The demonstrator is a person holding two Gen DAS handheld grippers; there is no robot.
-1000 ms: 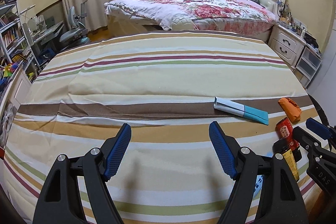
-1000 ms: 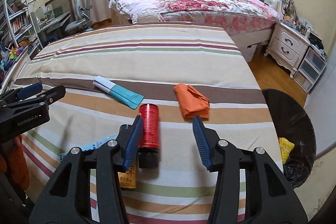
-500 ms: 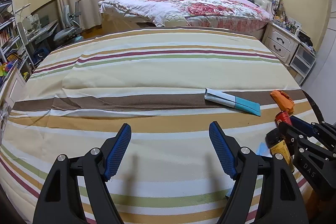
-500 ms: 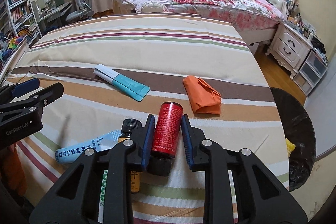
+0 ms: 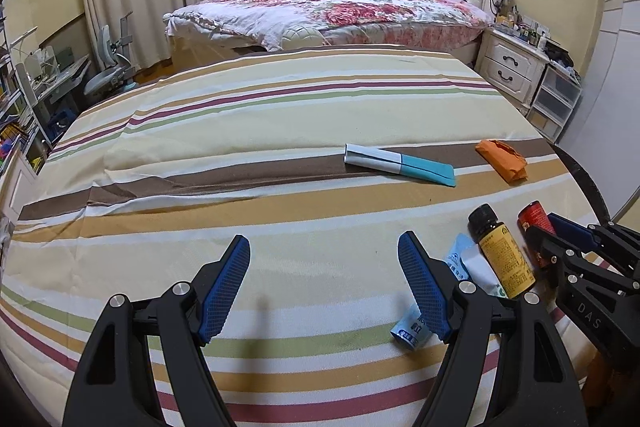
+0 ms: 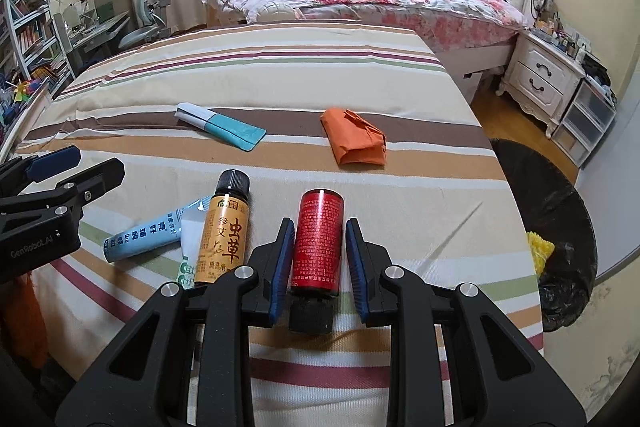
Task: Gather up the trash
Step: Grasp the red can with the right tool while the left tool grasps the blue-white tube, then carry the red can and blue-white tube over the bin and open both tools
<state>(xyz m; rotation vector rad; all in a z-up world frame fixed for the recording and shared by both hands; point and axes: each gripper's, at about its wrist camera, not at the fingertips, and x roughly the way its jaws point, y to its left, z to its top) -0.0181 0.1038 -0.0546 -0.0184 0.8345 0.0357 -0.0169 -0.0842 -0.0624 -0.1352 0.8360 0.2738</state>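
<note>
1. My left hand-held gripper (image 5: 324, 291) is wide open over the striped bedsheet (image 5: 248, 115), nothing between its blue pads (image 5: 226, 287).
2. A light blue tube (image 6: 138, 237) lies flat on the sheet, partly under a white-green sachet (image 6: 190, 239) and near the right finger of my left hand-held gripper.
3. A yellow-label bottle (image 6: 224, 235) with a black cap lies on the sachet, just left of my right hand-held gripper, cap pointing away from me.
4. A white-teal folded packet (image 6: 222, 125) lies farther back on the brown stripe, apart from the rest.
5. My right hand-held gripper (image 6: 320, 259) has just been closing around the red bottle (image 6: 318, 241). The blue pads flank both sides of its body; I read it as gripped. The black cap end points toward me, and the bottle is on or just above the sheet; I can't tell which.
6. An orange folded wrapper (image 6: 354, 141) sits beyond the red bottle, well clear.
7. A black-lined trash bin (image 6: 560, 227) stands on the floor off the bed's right edge, with something yellow (image 6: 540, 251) inside.
</note>
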